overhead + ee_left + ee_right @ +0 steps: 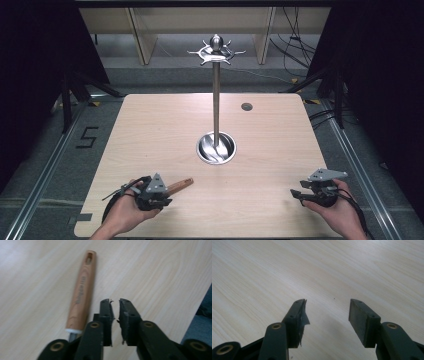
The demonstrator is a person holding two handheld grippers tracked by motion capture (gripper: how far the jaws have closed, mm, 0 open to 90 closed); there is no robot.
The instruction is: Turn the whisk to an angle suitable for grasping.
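Observation:
A utensil with a wooden handle [180, 185] [81, 291] lies flat on the wooden table [150, 125]; its metal part runs under my left gripper and is hidden. My left gripper [166, 198] [114, 301] sits just right of the handle. Its jaws are nearly together with a thin slit and nothing between them. My right gripper [296, 195] [327, 301] hovers near the table's front right, jaws wide apart and empty over bare wood. A tall metal stand [216, 100] with a ring of hooks on top rises from a round steel base [202, 148] at mid-table.
A small dark round hole [246, 106] marks the tabletop behind the stand. Black curtains flank the table, with cables [295, 45] and wooden shelf legs on the floor beyond it. The table's front edge runs close below both hands.

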